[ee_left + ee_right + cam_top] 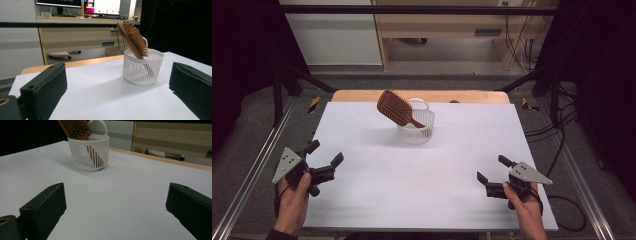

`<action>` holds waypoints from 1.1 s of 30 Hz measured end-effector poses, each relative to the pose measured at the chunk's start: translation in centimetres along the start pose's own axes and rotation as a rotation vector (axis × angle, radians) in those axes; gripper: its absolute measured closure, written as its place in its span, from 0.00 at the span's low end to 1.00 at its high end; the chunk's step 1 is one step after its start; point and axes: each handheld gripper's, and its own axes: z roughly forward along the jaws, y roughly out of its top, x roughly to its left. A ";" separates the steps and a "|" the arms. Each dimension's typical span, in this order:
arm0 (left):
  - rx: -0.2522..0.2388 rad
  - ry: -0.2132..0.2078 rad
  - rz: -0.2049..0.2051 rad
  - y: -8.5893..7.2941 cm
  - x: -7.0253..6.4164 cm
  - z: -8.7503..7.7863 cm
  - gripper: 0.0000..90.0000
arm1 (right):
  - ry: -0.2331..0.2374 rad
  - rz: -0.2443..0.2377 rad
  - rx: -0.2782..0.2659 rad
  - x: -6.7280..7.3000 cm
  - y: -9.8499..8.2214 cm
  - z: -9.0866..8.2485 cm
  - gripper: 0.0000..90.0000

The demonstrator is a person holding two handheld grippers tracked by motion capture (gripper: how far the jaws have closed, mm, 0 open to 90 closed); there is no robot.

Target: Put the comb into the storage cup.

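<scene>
Hairbrush (396, 108) leans in basket (416, 131), well beyond both grippers' spread, empty fingers (337, 159).

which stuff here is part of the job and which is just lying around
Part of the job:
- wooden hairbrush, handle down in the basket
- white slotted basket
- left gripper, open
- right gripper, open

Just around:
- desk with monitors
- cables

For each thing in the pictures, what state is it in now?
Brush: handle down in the basket, head leaning out over the rim, bristles showing.
Basket: upright on the table, handle up, holding the brush.
Left gripper: jaws open, holding nothing, apart from the basket.
Right gripper: jaws open, holding nothing, apart from the basket.
Table: white top.
</scene>
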 end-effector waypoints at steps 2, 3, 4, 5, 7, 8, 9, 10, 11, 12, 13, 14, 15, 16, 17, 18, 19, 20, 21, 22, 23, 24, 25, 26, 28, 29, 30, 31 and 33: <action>-0.001 -0.002 -0.009 -0.3 -0.1 -0.1 0.02 | -0.001 -0.002 -0.001 0.0 0.0 0.0 0.04; -0.002 0.003 -0.008 -0.4 -0.1 -0.2 0.02 | -0.001 -0.002 -0.002 0.0 0.0 0.0 0.04; -0.003 -0.007 -0.009 -0.5 -0.2 -0.2 0.02 | -0.001 -0.003 -0.001 0.0 0.0 0.0 0.04; 0.000 -0.010 -0.003 -0.7 -0.3 -0.2 0.02 | -0.001 -0.003 -0.002 -0.1 -0.1 0.0 0.04; 0.005 -0.019 -0.001 -0.9 -0.5 -0.3 0.02 | -0.001 -0.007 -0.004 -0.1 -0.1 0.0 0.04; 0.005 -0.023 -0.001 -1.0 -0.6 -0.3 0.02 | -0.001 -0.007 -0.004 -0.1 -0.1 0.0 0.04; 0.008 -0.026 0.007 -1.1 -0.7 -0.3 0.02 | -0.002 -0.008 -0.004 -0.1 -0.1 0.0 0.04; 0.006 -0.029 0.008 -1.2 -0.8 -0.4 0.02 | -0.001 -0.009 -0.005 -0.2 -0.1 0.0 0.04; 0.009 -0.031 0.011 -1.2 -0.9 -0.4 0.02 | -0.002 -0.010 -0.006 -0.2 -0.1 0.0 0.04; 0.008 -0.033 0.007 -1.3 -1.0 -0.4 0.02 | 0.000 -0.008 -0.006 -0.2 -0.1 0.0 0.04; 0.010 -0.034 0.004 -1.5 -1.1 -0.4 0.02 | -0.001 -0.007 -0.006 -0.2 -0.1 0.0 0.04; 0.010 -0.035 0.001 -1.6 -1.2 -0.4 0.02 | -0.001 -0.007 -0.006 -0.2 -0.2 0.0 0.04; 0.010 -0.037 0.000 -1.7 -1.3 -0.4 0.02 | -0.001 -0.007 -0.006 -0.2 -0.2 0.0 0.04; 0.012 -0.040 0.003 -1.9 -1.5 -0.4 0.02 | 0.000 -0.007 -0.005 -0.2 -0.2 0.0 0.04; 0.016 -0.044 0.009 -2.0 -1.5 -0.4 0.02 | -0.001 -0.006 -0.005 -0.2 -0.2 0.0 0.04; 0.015 -0.046 0.008 -2.0 -1.7 -0.4 0.02 | -0.001 -0.006 -0.005 -0.2 -0.2 0.0 0.04; 0.013 -0.049 0.008 -2.1 -1.8 -0.4 0.02 | -0.001 -0.006 -0.006 -0.2 -0.2 0.0 0.04; 0.013 -0.052 0.013 -2.1 -1.9 -0.4 0.02 | -0.001 -0.006 -0.006 -0.2 -0.2 0.0 0.04; 0.013 -0.055 0.016 -2.1 -2.0 -0.4 0.02 | -0.001 -0.004 -0.006 -0.2 -0.2 0.0 0.04; 0.013 -0.057 0.017 -2.2 -2.0 -0.4 0.02 | -0.001 -0.004 -0.006 -0.2 -0.2 0.0 0.04; 0.014 -0.059 0.015 -2.2 -2.1 -0.4 0.02 | -0.001 -0.005 -0.006 -0.3 -0.2 0.0 0.04; 0.017 -0.062 0.016 -2.3 -2.2 -0.4 0.02 | 0.000 -0.004 -0.005 -0.3 -0.2 0.0 0.04; 0.019 -0.066 0.018 -2.4 -2.3 -0.4 0.02 | 0.000 -0.007 -0.004 -0.3 -0.2 0.0 0.04; 0.022 -0.069 0.020 -2.5 -2.4 -0.4 0.02 | 0.000 -0.006 -0.003 -0.3 -0.2 0.0 0.04; 0.028 -0.072 0.022 -2.8 -2.6 -0.3 0.02 | 0.001 -0.008 -0.003 -0.2 -0.2 0.0 0.04; 0.031 -0.076 0.023 -2.9 -2.6 -0.3 0.02 | 0.001 -0.009 -0.003 -0.2 -0.2 0.0 0.04; 0.033 -0.079 0.026 -3.0 -2.7 -0.2 0.02 | 0.000 -0.011 -0.004 -0.2 -0.2 0.0 0.04; 0.037 -0.079 0.030 -3.1 -2.8 -0.2 0.02 | 0.001 -0.011 -0.003 -0.2 -0.2 0.0 0.04; 0.040 -0.084 0.030 -3.3 -2.9 -0.2 0.02 | 0.002 -0.013 -0.004 -0.2 -0.3 0.1 0.04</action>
